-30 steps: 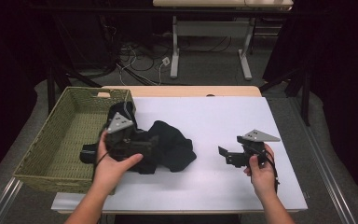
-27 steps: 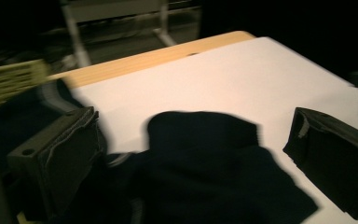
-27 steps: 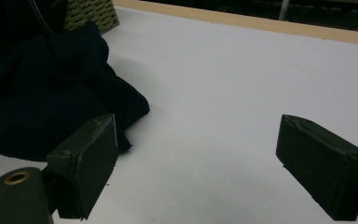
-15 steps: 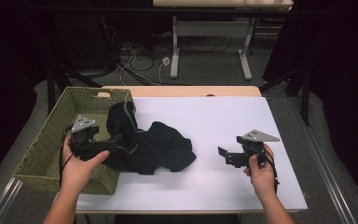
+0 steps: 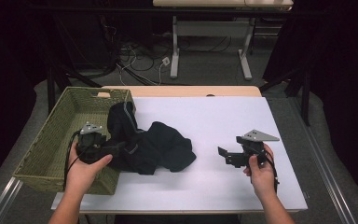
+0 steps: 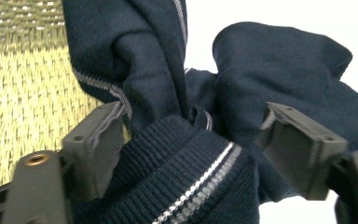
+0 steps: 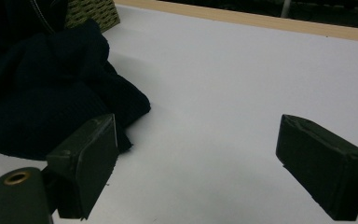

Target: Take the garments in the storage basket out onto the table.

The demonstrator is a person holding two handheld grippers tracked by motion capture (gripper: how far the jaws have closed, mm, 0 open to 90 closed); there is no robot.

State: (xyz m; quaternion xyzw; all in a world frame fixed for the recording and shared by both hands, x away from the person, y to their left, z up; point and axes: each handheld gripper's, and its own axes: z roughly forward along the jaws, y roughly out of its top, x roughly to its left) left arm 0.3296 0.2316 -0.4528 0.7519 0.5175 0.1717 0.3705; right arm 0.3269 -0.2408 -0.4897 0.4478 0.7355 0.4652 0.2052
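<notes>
Left hand-held gripper (image 5: pixel 116 148) is seen at about nine o'clock on the table (image 5: pixel 223 121), held over the near right corner of the woven basket (image 5: pixel 51 140) by the person's left hand (image 5: pixel 85 164). Its jaws have just been closing, and a ribbed, grey-striped fold of the dark navy garment (image 5: pixel 154 147) is bunched between them. In the left gripper view the cloth (image 6: pixel 186 158) is pressed against the left pad, while a narrow gap seems to be left at the right pad — so a firm clamp cannot be told for certain, though the fabric is plainly caught between the jaws.

The garment is draped over the basket's right wall, one part hung on the rim toward eleven o'clock and the bulk heaped on the white table surface just beside the basket, toward the centre.

Right hand-held gripper (image 5: pixel 227 155) is held at about four o'clock by the right hand (image 5: pixel 260 170), well apart from the garment and pointed toward it. Its jaws are spread wide with nothing between them — in the right gripper view bare table (image 7: pixel 242 93) is seen in the gap, and the garment's edge (image 7: pixel 51 93) is found at ten o'clock.
</notes>
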